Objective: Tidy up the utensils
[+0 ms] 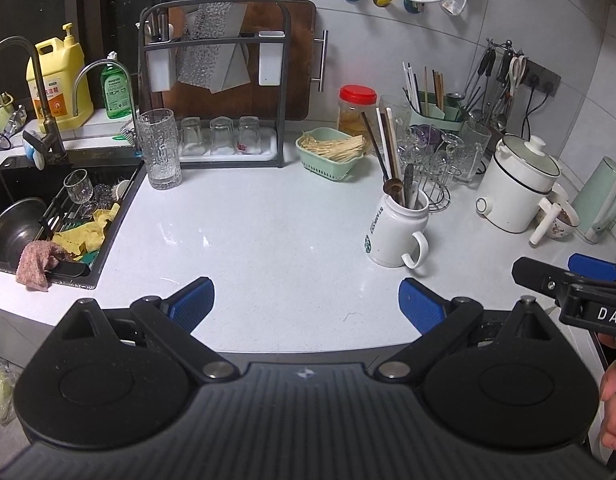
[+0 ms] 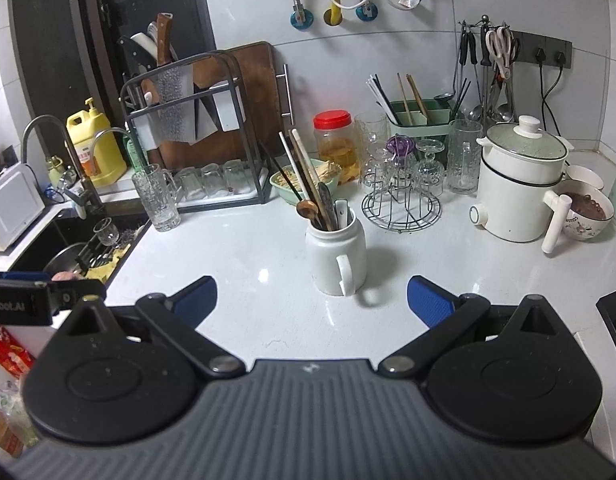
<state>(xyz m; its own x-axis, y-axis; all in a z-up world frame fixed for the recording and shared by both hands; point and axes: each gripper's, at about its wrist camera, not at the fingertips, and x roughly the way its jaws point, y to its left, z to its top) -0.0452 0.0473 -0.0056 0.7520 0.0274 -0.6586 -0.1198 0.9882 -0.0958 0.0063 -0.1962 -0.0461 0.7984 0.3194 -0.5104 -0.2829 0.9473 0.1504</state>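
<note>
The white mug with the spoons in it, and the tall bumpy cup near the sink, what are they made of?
The white mug looks like glazed ceramic: opaque, smooth and glossy, with a thick handle. The tall bumpy glass looks like clear textured glass, since the counter shows through its rippled wall, though clear plastic can't be ruled out.

White mug (image 1: 393,232) of utensils (image 1: 391,164) on countertop (image 1: 260,240); left hand-held gripper (image 1: 306,304) agape
</note>
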